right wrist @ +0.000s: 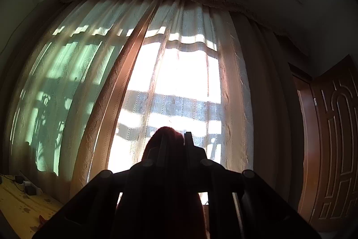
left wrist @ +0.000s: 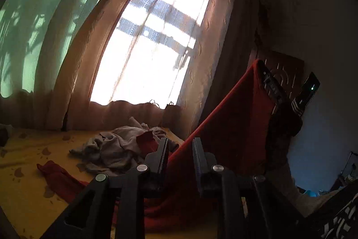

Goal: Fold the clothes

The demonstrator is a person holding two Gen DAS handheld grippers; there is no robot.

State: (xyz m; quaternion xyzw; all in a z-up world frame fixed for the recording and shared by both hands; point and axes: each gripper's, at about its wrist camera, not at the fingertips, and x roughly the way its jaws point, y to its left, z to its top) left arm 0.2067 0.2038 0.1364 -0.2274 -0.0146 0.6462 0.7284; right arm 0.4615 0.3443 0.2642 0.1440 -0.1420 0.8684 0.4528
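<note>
Red garment (left wrist: 223, 127) stretched taut btwn my left gripper (left wrist: 180, 149) & right gripper (right wrist: 175, 140), both clamped on its edge, so it hangs flat for folding.

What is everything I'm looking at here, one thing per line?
Red cloth: one, red, lifted and stretched between both grippers above the bed.
Pile of clothes: one heap, grey, on the bed near the curtains.
Red garment: one, red, lying flat on the bed; may belong to the lifted cloth.
Bed cover: one, yellow with brown spots.
Curtains: beige and sheer, over a bright window.
Door: one, brown wood, far right.
Left gripper: black, fingers slightly apart around the cloth's edge.
Right gripper: black, pinching a cloth corner.
</note>
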